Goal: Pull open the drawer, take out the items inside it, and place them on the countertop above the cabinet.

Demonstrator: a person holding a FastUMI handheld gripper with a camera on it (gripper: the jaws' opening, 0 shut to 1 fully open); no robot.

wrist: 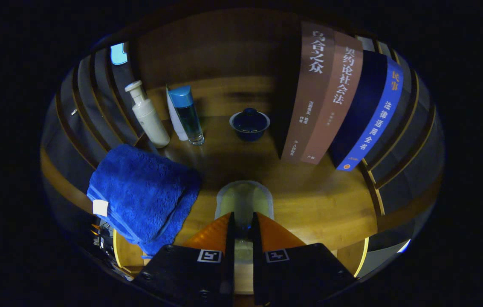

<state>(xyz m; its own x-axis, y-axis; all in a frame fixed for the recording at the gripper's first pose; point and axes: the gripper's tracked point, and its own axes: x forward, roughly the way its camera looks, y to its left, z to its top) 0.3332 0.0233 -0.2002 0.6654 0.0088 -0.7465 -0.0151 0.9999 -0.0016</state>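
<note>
Three books (335,102) stand upright at the back right of the counter (309,200). A folded blue towel (143,194) overhangs its near left edge, its lower part cut off. Bare wood lies mid-counter before the lidded cup (250,123) and bottles (147,115). The tool (244,221) is clamped on a pale object (244,198), partly hidden and hard to identify.

Right of the blue lidded cup (249,123), the brown book (309,94) says 乌合之众 and the blue book (377,115) says 法律适用全书.
</note>
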